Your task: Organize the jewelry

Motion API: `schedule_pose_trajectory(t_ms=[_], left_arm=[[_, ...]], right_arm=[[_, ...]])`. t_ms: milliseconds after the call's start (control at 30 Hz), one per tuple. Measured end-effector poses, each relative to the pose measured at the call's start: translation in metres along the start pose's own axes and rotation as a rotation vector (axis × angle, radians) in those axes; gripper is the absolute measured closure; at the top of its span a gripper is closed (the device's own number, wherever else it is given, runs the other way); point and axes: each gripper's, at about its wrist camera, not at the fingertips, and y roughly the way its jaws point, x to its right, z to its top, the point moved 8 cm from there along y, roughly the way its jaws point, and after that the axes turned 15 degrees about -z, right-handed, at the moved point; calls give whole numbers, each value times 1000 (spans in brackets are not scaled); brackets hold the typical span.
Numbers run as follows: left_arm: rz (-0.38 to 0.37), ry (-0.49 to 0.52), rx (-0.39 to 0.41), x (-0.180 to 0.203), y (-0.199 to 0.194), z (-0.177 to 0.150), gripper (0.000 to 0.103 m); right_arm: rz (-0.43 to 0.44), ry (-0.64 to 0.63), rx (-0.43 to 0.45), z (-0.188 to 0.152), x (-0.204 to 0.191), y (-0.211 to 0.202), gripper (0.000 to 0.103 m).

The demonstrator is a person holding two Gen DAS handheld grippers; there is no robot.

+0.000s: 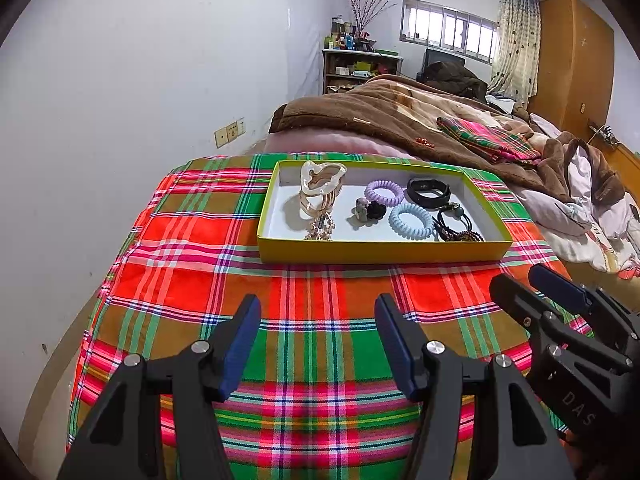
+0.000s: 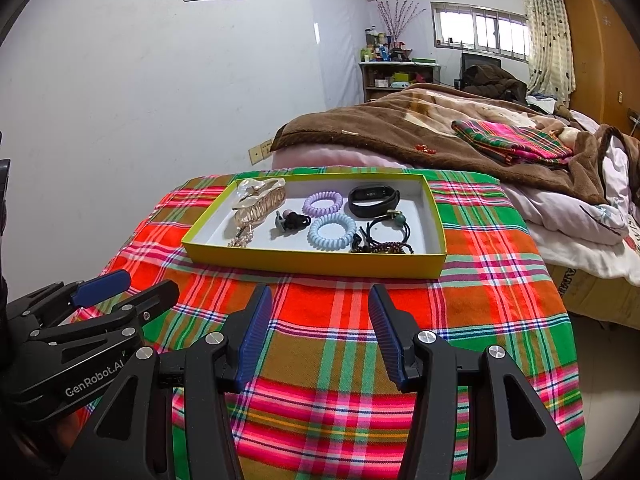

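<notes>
A shallow yellow box [image 1: 380, 249] [image 2: 312, 262] lies on the plaid cloth ahead of both grippers. Inside it are a pearly hair claw [image 1: 322, 184] [image 2: 260, 198], a purple coil hair tie [image 1: 385, 191] [image 2: 322, 203], a pale blue coil tie [image 1: 412, 220] [image 2: 331, 232], a black wristband [image 1: 428, 192] [image 2: 373, 200], a small black scrunchie with a bead [image 1: 370, 210] [image 2: 294, 221], black elastic ties [image 1: 456, 218] [image 2: 388, 226] and a dark bead bracelet [image 1: 464, 236] [image 2: 384, 248]. My left gripper [image 1: 318, 340] hangs open and empty short of the box. My right gripper [image 2: 320, 332] is likewise open and empty.
The plaid cloth [image 1: 304, 320] covers a small table against a white wall [image 1: 120, 100]. Behind it is a bed with a brown blanket [image 1: 380, 116] and a folded plaid cloth [image 1: 488, 140]. The table drops off at its left and right edges.
</notes>
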Motion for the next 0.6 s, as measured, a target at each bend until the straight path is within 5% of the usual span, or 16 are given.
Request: schedule_pose_trajectory(t_ms=[600], left_arm=[[-17,-14,-4,1,2,-1,42]], right_arm=[[0,2,2,0,0,0,52]])
